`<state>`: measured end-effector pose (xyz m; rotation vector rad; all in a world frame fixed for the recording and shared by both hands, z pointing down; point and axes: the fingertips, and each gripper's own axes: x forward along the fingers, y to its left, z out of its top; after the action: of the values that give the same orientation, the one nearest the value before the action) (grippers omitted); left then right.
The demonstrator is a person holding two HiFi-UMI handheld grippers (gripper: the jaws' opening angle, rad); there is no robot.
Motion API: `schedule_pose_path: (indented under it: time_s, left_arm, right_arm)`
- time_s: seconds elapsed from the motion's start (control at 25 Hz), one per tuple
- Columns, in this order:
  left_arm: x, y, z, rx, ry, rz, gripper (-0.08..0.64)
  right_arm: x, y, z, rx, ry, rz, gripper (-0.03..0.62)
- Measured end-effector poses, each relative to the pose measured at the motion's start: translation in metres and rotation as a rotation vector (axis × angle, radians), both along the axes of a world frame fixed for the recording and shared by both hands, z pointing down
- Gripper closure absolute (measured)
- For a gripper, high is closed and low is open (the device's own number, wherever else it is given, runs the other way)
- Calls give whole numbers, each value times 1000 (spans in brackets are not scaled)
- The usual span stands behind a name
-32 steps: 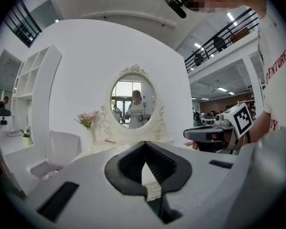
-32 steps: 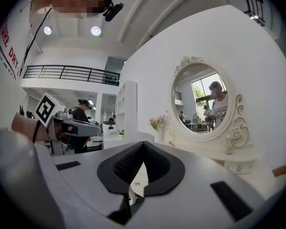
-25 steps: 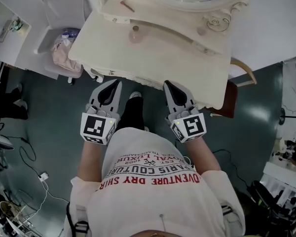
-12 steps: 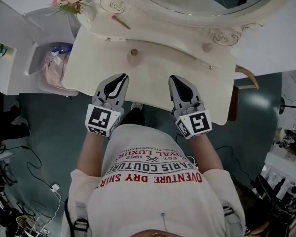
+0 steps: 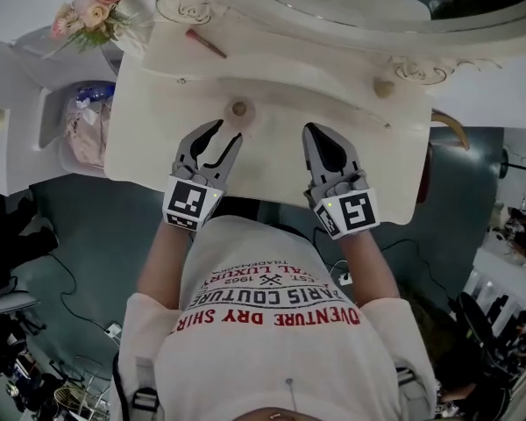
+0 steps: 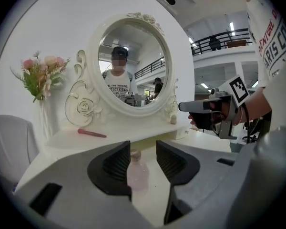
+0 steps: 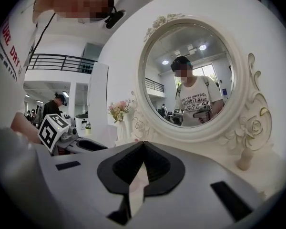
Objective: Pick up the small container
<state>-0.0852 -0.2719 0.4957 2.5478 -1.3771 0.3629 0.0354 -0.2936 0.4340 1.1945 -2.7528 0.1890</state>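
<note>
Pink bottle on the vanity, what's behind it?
Behind the bottle: the raised shelf, a pink stick lying leftward on it, then the oval mirror. The bottle itself covers the tabletop right behind it.

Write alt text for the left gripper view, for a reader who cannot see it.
The left gripper has its jaws opening toward a small pink container that stands on a white dressing table just beyond their tips, untouched. Behind it are an oval mirror, a vase of flowers at left and the right gripper at right.

The small container (image 6: 137, 176) looks translucent, the dressing table (image 5: 280, 152) matt
</note>
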Motion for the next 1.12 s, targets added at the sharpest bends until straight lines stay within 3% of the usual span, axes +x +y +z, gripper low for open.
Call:
schedule_pose_path:
  time_s: [0.16,0.48,0.88,1.12]
  left_arm:
    - [6,-21,30,-34,6,52,366]
    - [14,-48,74,-82,-9,117,362]
    - [21,-64,84,-50,-12,158,376]
    - [25,-64,82,-22,-61,196,413]
  right_arm:
    - [-2,-17,18,-21,13,26,594]
    - [-1,-35,47,-77,3,83,594]
    - [7,-39,62,-112,30,121,594]
    - [12,-36,61,-115,40,132,594]
